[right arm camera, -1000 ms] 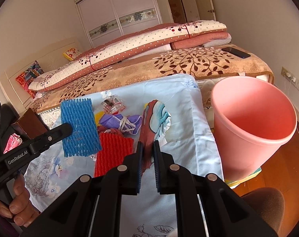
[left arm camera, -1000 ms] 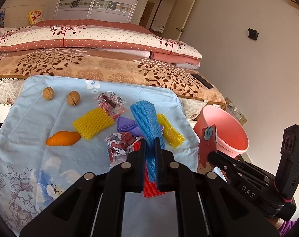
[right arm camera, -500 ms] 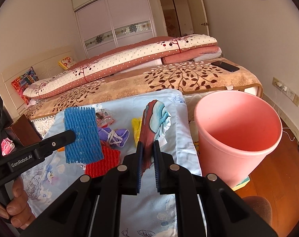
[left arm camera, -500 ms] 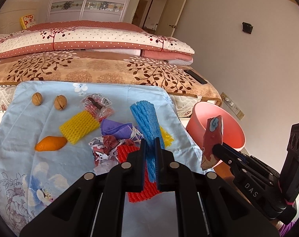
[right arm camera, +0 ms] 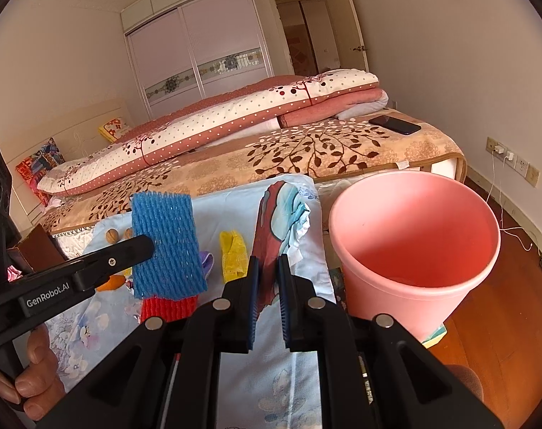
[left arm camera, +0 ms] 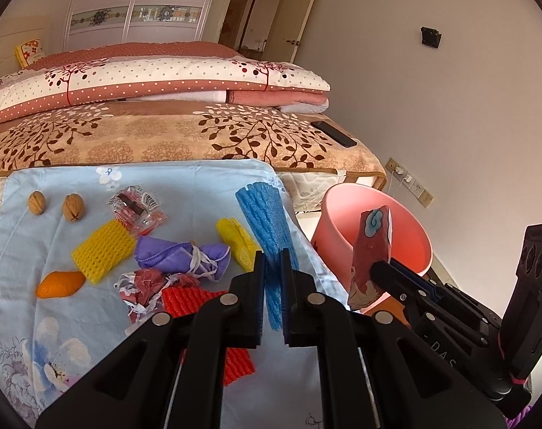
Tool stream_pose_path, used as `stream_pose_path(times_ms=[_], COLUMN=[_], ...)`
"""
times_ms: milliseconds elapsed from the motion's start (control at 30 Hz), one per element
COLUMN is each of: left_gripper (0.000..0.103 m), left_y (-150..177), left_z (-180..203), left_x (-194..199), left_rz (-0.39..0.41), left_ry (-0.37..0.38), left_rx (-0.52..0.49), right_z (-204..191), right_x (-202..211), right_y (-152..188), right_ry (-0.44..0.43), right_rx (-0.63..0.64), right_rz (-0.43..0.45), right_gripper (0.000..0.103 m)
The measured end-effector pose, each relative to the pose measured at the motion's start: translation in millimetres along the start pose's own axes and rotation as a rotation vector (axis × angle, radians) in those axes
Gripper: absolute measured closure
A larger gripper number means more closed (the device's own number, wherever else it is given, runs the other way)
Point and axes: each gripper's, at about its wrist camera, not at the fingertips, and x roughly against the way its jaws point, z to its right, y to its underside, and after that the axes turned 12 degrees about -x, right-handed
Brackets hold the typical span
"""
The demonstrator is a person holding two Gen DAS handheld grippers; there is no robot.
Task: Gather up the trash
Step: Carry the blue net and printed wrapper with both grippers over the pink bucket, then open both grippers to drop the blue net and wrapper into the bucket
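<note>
My left gripper [left arm camera: 272, 262] is shut on a blue foam net [left arm camera: 267, 225], held up above the light blue cloth [left arm camera: 20, 250]. In the right wrist view the same blue foam net [right arm camera: 167, 246] hangs from the left gripper [right arm camera: 147, 245]. My right gripper [right arm camera: 268, 268] is shut on a dark red wrapper with blue and white print [right arm camera: 276, 221]. The left wrist view shows that wrapper [left arm camera: 372, 250] in front of the pink bin [left arm camera: 406, 243]. The pink bin [right arm camera: 414, 243] stands open to the right of the right gripper. A red foam net [left arm camera: 199, 298] lies on the cloth below.
On the cloth lie a yellow foam net [left arm camera: 104, 250], a second yellow piece [left arm camera: 237, 241], a purple mask [left arm camera: 181, 257], crumpled wrappers [left arm camera: 145, 286], a clear wrapper [left arm camera: 136, 209], two walnuts [left arm camera: 72, 207] and an orange peel [left arm camera: 59, 284]. A phone [right arm camera: 394, 124] rests on the bed. A hand [right arm camera: 34, 371] grips the left handle.
Both grippers have moved right toward the pink bin with their pieces still held. The bin now looks larger and nearer, and the red wrapper stands in front of its opening.
</note>
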Motion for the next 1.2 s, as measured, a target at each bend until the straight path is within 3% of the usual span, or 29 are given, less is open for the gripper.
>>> stream_pose_path(times_ms=[500, 867, 1200], left_gripper=[0.096, 0.096, 0.096], left_y=[-37, -48, -46], left_z=[54, 89, 110], left_x=[-34, -79, -119], left_rz=[0.022, -0.021, -0.076], left_ry=[0.061, 0.126, 0.159], left_rx=[-0.103, -0.141, -0.161], right_z=[50, 106, 136], right_x=[2, 2, -11], right_y=[-31, -50, -53], right_ry=[0.044, 0.127, 0.161], right_rx=[-0.069, -0.149, -0.196], right_rz=[0.056, 0.078, 0.047], right_gripper=[0.093, 0.093, 0.093])
